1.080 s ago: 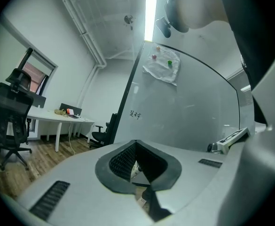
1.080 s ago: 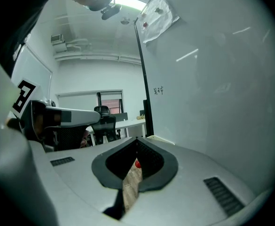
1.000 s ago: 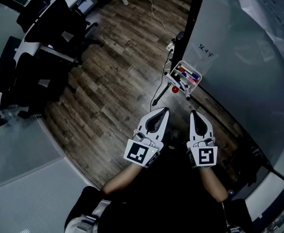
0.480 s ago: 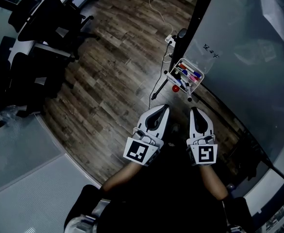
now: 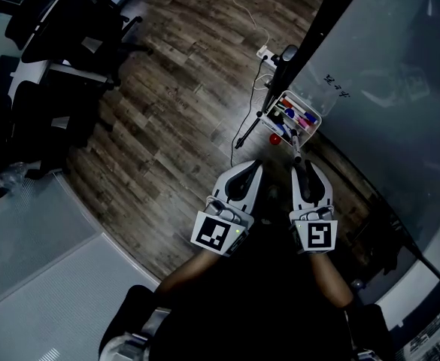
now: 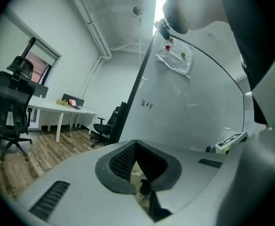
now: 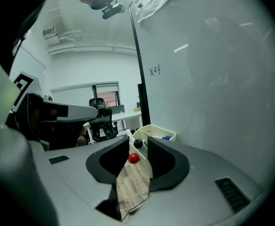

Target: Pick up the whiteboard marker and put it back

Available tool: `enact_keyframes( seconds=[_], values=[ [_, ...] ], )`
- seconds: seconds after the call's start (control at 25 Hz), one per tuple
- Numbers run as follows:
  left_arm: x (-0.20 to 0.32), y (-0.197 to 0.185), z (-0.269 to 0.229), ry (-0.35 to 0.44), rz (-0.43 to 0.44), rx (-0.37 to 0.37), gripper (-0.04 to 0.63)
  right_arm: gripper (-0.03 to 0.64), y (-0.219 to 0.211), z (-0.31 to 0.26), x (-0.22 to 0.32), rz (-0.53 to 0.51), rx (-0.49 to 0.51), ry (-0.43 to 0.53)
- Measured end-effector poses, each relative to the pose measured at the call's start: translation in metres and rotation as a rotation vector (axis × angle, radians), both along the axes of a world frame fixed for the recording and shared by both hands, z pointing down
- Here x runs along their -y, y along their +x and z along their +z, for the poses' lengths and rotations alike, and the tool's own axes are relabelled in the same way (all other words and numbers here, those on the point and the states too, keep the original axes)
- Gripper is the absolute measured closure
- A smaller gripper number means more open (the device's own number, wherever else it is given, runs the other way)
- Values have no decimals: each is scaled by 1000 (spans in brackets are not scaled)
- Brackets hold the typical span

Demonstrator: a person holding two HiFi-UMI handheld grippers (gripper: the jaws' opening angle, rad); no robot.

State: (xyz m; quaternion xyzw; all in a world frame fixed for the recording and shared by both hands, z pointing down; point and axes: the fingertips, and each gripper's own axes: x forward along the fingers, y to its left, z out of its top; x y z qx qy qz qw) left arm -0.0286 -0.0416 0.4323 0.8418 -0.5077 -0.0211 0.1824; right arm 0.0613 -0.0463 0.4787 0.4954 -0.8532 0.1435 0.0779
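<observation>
A dark plank floor point(image 5: 167, 119) fills the room, with black office chairs point(image 5: 62, 28) at a desk off to the left and a tall whiteboard point(image 5: 385, 104) on the right. A white cable point(image 5: 244, 17) trails across the boards toward the board's dark post. A white tray point(image 7: 166, 133) of pens hangs at the board's lower edge, with a red ball point(image 5: 274, 138) just beside it. The whiteboard marker point(image 5: 295, 147) leans out of the tray's near side, its black end toward the right claw point(image 5: 308, 170). That claw's jaws have just been opening and stand spread, not pressing on the marker ahead of them. The left claw point(image 5: 251, 168) is pressed together and empty. Both forearms reach forward side by side, the claws tipped slightly down toward the tray.
</observation>
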Motion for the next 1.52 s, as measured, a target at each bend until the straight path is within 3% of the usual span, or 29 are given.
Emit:
enact_keyframes(
  seconds=[0.32, 0.56, 0.8, 1.52],
  values=[
    [6, -3, 8, -26, -5, -11, 588, 494, -5, 10, 7, -2, -30, -25],
    [9, -6, 9, -42, -4, -15, 588, 494, -6, 22, 7, -33, -116, -50],
    [13, -8, 12, -46, -8, -20, 588, 494, -9, 21, 15, -7, -78, -47],
    [16, -13, 15, -52, -12, -28, 588, 502, -6, 30, 18, 11, -130, -63]
  ],
)
